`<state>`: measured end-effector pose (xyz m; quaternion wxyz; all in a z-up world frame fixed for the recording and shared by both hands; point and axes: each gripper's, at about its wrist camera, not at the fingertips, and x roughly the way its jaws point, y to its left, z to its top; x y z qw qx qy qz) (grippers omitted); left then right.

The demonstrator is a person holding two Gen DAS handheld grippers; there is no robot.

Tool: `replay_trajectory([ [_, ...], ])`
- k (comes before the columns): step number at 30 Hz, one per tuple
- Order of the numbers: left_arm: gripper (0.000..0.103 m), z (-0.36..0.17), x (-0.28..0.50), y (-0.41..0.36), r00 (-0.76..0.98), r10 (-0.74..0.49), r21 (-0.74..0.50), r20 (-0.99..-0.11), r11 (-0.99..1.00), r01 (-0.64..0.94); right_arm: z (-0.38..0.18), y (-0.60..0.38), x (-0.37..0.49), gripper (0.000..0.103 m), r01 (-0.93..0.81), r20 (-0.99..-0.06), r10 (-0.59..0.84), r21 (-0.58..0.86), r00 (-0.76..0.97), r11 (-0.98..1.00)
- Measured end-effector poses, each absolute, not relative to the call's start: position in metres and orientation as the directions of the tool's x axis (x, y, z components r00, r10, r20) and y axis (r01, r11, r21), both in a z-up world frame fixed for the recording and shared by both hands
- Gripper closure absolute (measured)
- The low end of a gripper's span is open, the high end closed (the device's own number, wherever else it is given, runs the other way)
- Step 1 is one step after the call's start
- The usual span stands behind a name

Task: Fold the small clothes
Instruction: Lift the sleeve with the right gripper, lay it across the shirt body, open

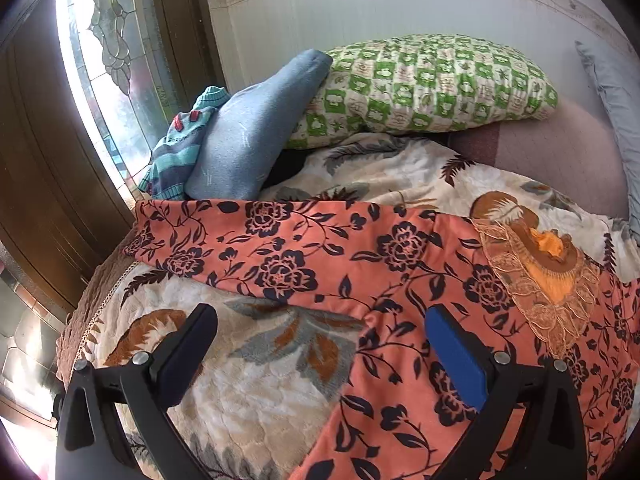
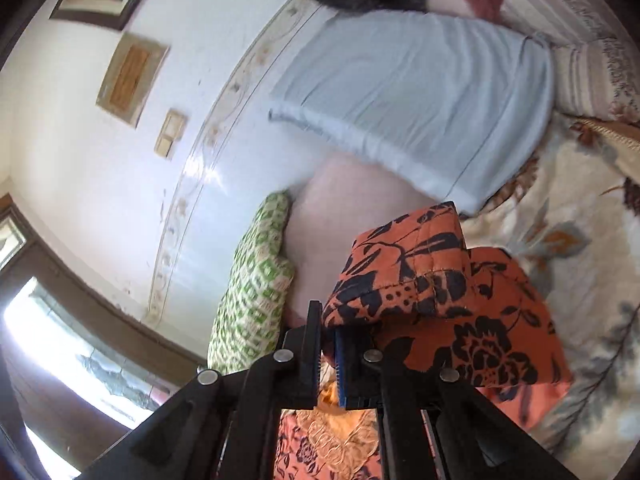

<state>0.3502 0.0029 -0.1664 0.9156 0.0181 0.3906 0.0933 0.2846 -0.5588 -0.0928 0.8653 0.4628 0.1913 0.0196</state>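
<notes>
The left gripper point(image 1: 320, 332) gapes empty at lower centre over the orange floral garment point(image 1: 360, 264), while the right gripper point(image 2: 328, 340) pinches its folded sleeve edge.

Blanket point(image 1: 248, 392) left open — pillow point(image 1: 424, 88), clothes pile point(image 1: 224, 148) behind.

Bedding and wall at the bed's head

A green-checked pillow point(image 1: 432, 84) leans against the white wall point(image 1: 400, 12); a stained-glass window point(image 1: 108, 40) stands beside it.
</notes>
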Motion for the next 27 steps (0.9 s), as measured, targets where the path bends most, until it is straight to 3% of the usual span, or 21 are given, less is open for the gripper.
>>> replay_trajectory([
  [10, 0.000, -0.200, 0.357, 0.084, 0.641, 0.262, 0.078, -0.721, 0.950, -0.301, -0.189, -0.309, 0.376, 0.093, 0.111, -0.553, 0.446, 0.705, 0.703, 0.700],
  [12, 0.000, -0.204, 0.358, 0.086, 0.637, 0.259, 0.077, -0.726, 0.951, -0.299, -0.210, -0.277, 0.380, 0.089, 0.078, -0.599, 0.471, 0.667, 0.647, 0.741],
  [13, 0.000, -0.207, 0.358, 0.085, 0.631, 0.254, 0.080, -0.733, 0.953, -0.291, -0.216, -0.261, 0.381, 0.077, 0.053, -0.621, 0.487, 0.648, 0.614, 0.760],
  [16, 0.000, -0.209, 0.359, 0.075, 0.632, 0.236, 0.092, -0.738, 0.963, -0.252, -0.213, -0.232, 0.372, 0.039, -0.075, -0.597, 0.539, 0.627, 0.594, 0.776],
  [22, 0.000, -0.204, 0.354, 0.052, 0.688, 0.194, 0.104, -0.700, 0.980, -0.171, -0.176, -0.253, 0.349, 0.035, -0.214, -0.500, 0.594, 0.624, 0.629, 0.752],
  [27, 0.000, -0.207, 0.353, 0.032, 0.720, 0.115, 0.085, -0.684, 0.993, -0.078, -0.175, -0.324, 0.319, 0.035, -0.088, -0.491, 0.501, 0.646, 0.713, 0.758],
])
